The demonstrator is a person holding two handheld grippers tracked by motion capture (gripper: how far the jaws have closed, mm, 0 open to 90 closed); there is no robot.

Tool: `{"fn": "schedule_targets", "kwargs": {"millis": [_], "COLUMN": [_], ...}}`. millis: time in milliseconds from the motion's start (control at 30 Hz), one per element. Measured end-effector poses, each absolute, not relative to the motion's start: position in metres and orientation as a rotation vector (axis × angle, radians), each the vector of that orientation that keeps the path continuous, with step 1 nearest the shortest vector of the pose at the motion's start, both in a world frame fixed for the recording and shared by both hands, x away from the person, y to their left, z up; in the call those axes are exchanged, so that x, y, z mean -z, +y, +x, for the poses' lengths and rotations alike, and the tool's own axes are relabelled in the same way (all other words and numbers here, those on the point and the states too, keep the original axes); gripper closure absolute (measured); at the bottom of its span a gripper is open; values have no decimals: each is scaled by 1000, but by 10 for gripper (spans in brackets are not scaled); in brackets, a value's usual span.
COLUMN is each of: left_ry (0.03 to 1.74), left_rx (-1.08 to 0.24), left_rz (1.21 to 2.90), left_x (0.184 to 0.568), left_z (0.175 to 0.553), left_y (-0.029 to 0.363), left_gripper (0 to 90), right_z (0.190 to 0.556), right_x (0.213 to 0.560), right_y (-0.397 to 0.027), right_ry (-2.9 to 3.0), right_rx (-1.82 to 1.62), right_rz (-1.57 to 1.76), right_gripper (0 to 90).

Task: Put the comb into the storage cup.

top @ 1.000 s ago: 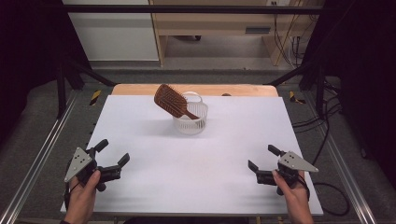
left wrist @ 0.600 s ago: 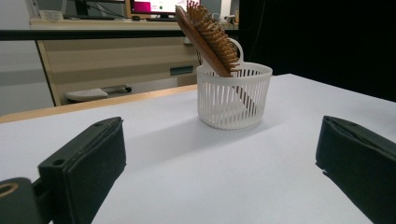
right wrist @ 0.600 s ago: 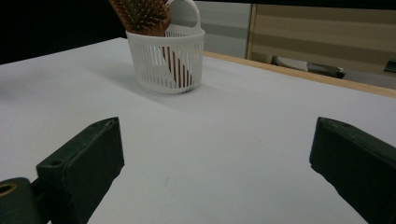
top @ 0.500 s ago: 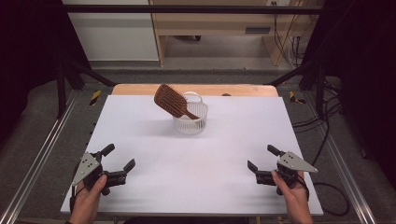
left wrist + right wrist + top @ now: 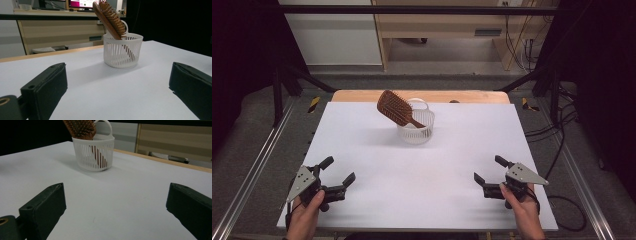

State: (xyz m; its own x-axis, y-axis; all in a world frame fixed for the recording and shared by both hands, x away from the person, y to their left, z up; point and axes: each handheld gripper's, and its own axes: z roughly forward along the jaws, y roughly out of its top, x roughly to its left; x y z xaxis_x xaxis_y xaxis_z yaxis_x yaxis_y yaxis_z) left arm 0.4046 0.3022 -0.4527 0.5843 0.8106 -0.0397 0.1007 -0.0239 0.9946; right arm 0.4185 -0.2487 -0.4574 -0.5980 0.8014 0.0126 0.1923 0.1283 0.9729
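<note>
Down at the near edge, both pairs of black jaws are standing wide apart with nothing between them but bare white surface. In the left gripper view the two dark pads are framing the lower corners, and past them the white slatted basket [image 5: 123, 50] is sitting upright on the table, with the wooden hairbrush [image 5: 109, 18] leaning in it, handle down inside and bristled head sticking up and out over the rim. The right gripper view is showing the same spread stance, its jaws well separated, and the basket is appearing farther off with the brush handle visible through the slats. From the high view, the left gripper [image 5: 338, 175] is resting near the table's front left corner, held in the person's left hand [image 5: 307, 216], its grey three-cornered plate facing up; the right gripper [image 5: 488, 170] is sitting near the front right, held in the right hand [image 5: 523, 210]. Both are lying well apart from the basket, which is standing toward the far middle of the white table [image 5: 362, 140], with the brush head tilting to the left. Beyond the far edge a strip of wooden board [image 5: 362, 95] is showing.
</note>
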Motion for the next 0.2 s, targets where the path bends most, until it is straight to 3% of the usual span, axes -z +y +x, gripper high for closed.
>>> {"fn": "schedule_targets", "kwargs": {"millis": [200], "left_ry": [811], "left_rx": [-680], "left_rz": [1498], "left_x": [452], "left_z": [406], "left_y": [304], "left_gripper": [19], "right_z": [418], "right_x": [457], "right_y": [-246], "right_ry": [1866], "right_rx": [-1512], "right_rz": [925], "right_gripper": [25]}}
